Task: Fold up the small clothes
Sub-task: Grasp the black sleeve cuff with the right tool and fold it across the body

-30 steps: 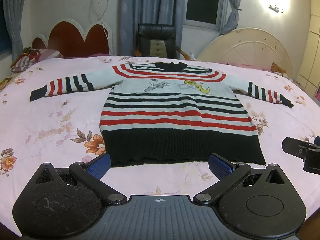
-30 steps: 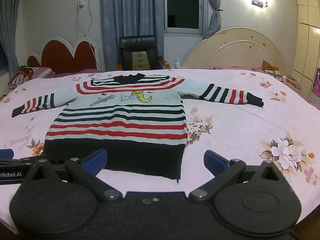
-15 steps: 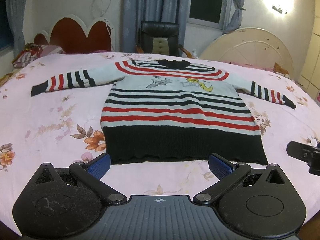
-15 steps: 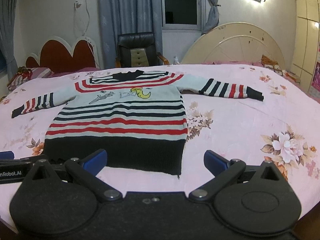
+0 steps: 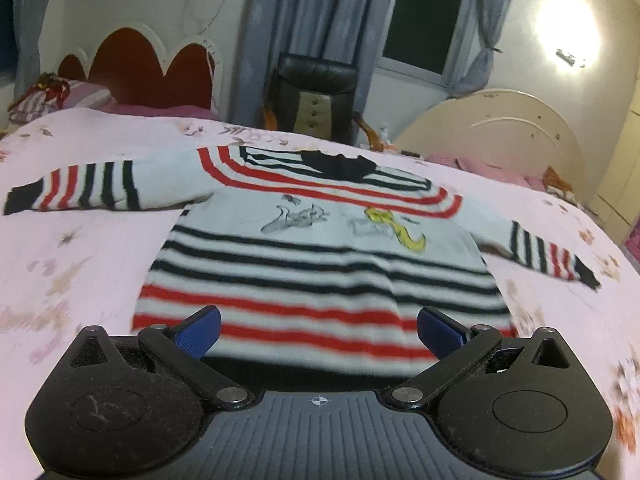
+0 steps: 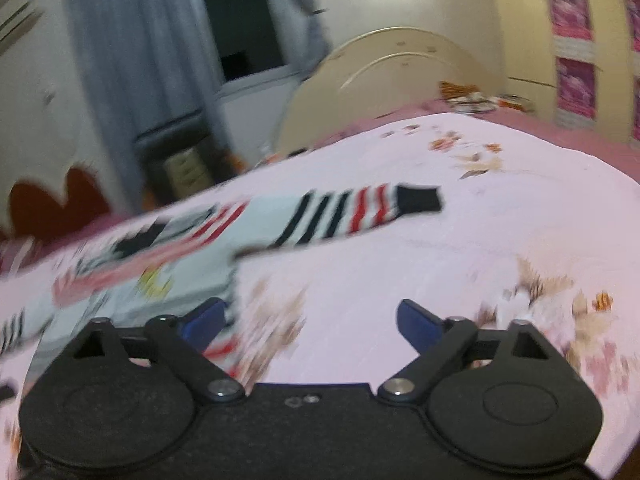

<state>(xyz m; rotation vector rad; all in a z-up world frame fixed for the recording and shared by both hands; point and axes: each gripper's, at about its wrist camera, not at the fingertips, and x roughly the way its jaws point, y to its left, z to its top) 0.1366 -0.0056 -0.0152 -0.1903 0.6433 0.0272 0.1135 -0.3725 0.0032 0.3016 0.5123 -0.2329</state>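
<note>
A small striped sweater [image 5: 320, 256], white with red and black bands and a black hem, lies flat on the bed with both sleeves spread out. My left gripper [image 5: 319, 330] is open and empty, low over the sweater's lower body. My right gripper [image 6: 308, 322] is open and empty over the bedsheet at the sweater's right side. In the blurred right wrist view the sweater's right sleeve [image 6: 352, 212] stretches ahead, ending in a black cuff. The sweater's black hem is mostly hidden under my left gripper.
The bed has a pink floral sheet [image 5: 72, 264]. A black chair [image 5: 316, 100] stands beyond the far edge, with a red headboard [image 5: 136, 68] to the left and a cream headboard [image 5: 496, 124] to the right. A wardrobe [image 6: 576, 40] stands at the far right.
Both grippers moved forward over the bed. The left one now hangs over the sweater's lower body. The right one swung right and tilted, facing the right sleeve. Both stayed open.
</note>
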